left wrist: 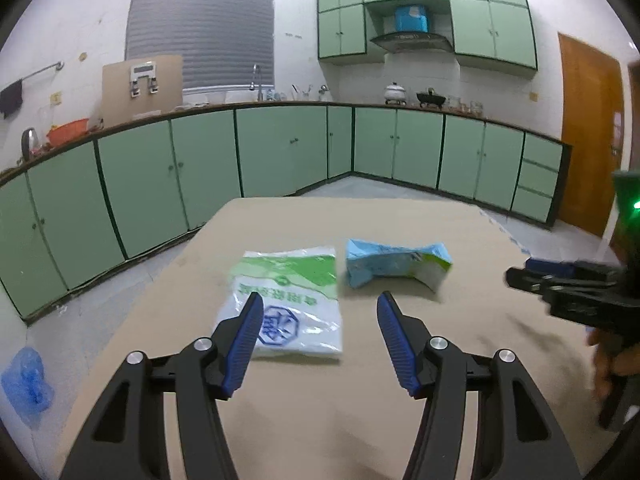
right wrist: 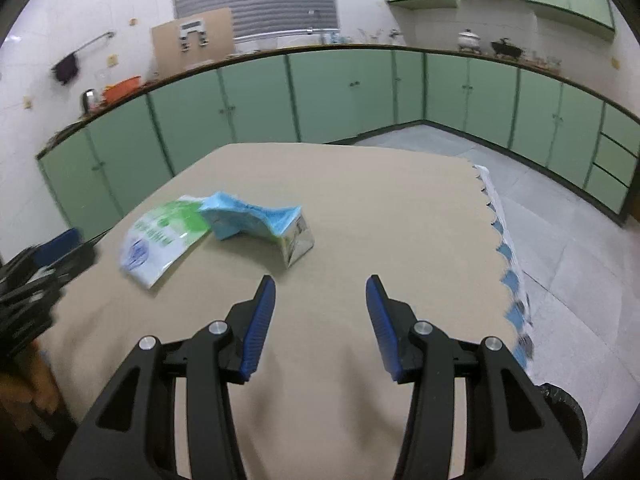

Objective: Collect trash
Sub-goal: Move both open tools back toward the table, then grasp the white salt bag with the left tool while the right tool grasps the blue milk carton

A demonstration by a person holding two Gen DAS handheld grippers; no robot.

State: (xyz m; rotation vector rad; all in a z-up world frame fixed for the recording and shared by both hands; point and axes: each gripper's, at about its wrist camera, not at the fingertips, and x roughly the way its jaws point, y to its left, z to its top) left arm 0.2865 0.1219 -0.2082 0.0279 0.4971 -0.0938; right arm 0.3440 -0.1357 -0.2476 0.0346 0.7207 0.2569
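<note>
Left wrist view: the left hand-held gripper (left wrist: 320, 308) hangs released over a beige tabletop (left wrist: 400, 380), jaws apart and empty. Its left blue pad overlaps the near edge of a flat white-and-green plastic bag (left wrist: 296, 296), which lies with its long axis running away from the camera. Just beside it, to the right, a crumpled blue carton (left wrist: 394, 266) lies on its side, long axis running left to right, its torn end pointing right. The spread jaws suggest readiness to pinch the bag. The right hand-held gripper (left wrist: 516, 278) enters from the right edge.

Right wrist view: the right hand-held gripper (right wrist: 320, 296) is likewise released and empty, over bare tabletop near the carton. A black bin rim (right wrist: 560, 396) shows at lower right, probably where the trash goes.
</note>
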